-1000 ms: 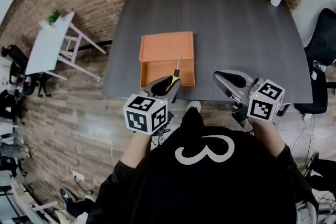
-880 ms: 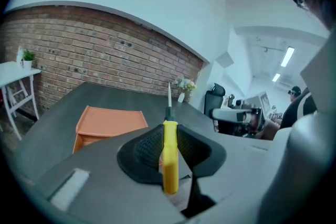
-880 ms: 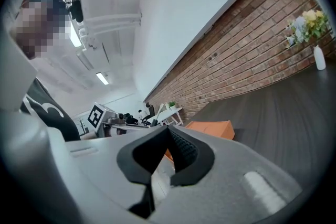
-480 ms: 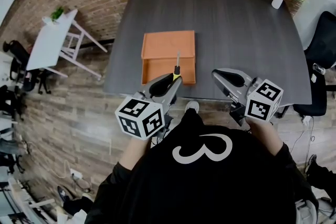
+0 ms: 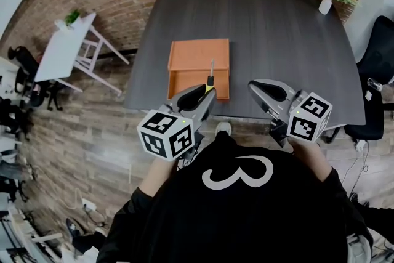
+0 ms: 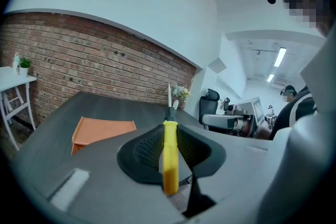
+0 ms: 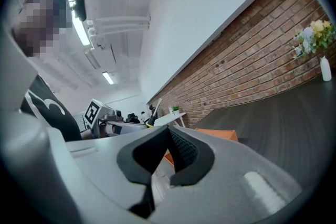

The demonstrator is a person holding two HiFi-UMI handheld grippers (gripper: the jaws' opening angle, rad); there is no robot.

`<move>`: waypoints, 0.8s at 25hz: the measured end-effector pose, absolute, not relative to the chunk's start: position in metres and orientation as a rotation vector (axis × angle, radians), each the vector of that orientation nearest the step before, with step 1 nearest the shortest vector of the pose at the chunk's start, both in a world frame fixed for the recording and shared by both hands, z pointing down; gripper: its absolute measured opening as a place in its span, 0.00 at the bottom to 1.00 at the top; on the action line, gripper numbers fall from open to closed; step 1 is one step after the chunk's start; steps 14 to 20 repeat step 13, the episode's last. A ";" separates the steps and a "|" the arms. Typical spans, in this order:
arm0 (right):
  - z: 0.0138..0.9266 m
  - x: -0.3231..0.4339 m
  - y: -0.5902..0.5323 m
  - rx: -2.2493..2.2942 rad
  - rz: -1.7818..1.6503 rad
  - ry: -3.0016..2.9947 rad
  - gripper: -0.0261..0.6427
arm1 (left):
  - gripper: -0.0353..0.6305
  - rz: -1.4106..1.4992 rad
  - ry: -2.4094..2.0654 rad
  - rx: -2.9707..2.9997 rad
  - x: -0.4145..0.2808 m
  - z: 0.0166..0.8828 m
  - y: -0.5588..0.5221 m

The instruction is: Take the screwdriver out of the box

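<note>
Screwdriver [image 6: 169, 157] out of the orange box [image 5: 196, 57], above its near edge.
Pinched by the yellow handle in the left gripper [image 5: 197, 97], tip pointing over the box; right gripper [image 5: 269, 90] pressed together, empty, right of the box, at the table [image 5: 283, 28] edge.

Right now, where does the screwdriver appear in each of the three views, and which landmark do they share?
Head view: screwdriver near centre, overlapping the orange box, held by the left hand-held gripper.
Left gripper view: centre, upright between the jaws.
Right gripper view: small, left of centre, beyond the jaws.
Shared landmark: the orange box.
</note>
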State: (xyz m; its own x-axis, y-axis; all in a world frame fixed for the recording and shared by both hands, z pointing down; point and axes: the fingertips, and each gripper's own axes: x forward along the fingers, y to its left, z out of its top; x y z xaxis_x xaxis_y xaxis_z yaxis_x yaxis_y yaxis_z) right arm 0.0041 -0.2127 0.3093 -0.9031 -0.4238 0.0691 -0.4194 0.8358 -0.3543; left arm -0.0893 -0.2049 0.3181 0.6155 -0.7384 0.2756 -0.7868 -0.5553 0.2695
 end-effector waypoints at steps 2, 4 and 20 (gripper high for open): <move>0.305 0.004 -0.211 -0.681 -0.560 3.002 0.04 | 0.20 0.185 -1.226 2.484 -0.088 0.314 -0.204; 0.304 0.005 -0.210 -0.677 -0.555 3.003 0.04 | 0.20 0.186 -1.230 2.485 -0.088 0.313 -0.204; 0.306 0.008 -0.216 -0.685 -0.573 2.995 0.04 | 0.20 0.204 -1.241 2.469 -0.088 0.317 -0.207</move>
